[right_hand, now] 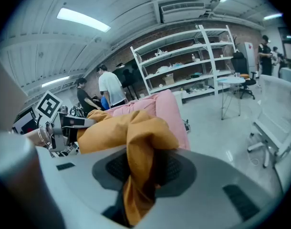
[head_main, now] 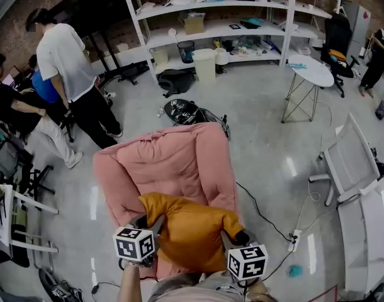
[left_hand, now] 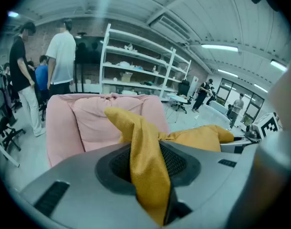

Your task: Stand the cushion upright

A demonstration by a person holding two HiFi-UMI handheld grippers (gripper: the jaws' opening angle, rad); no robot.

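Note:
A mustard-yellow cushion (head_main: 192, 228) lies lifted over the seat of a pink armchair (head_main: 173, 159). My left gripper (head_main: 148, 226) is shut on the cushion's near left corner, and a fold of yellow fabric (left_hand: 145, 171) is pinched between its jaws. My right gripper (head_main: 233, 238) is shut on the near right corner, with bunched fabric (right_hand: 138, 175) caught in its jaws. In the left gripper view the cushion (left_hand: 202, 136) stretches right toward the other gripper (left_hand: 260, 128). The pink chair back (left_hand: 95, 118) rises behind it.
Several people (head_main: 69, 74) stand and sit at the left behind the armchair. White shelves (head_main: 230, 24) line the back wall. A small round table (head_main: 310, 74) and a white chair (head_main: 355, 168) stand at the right. A cable and power strip (head_main: 293, 238) lie on the floor.

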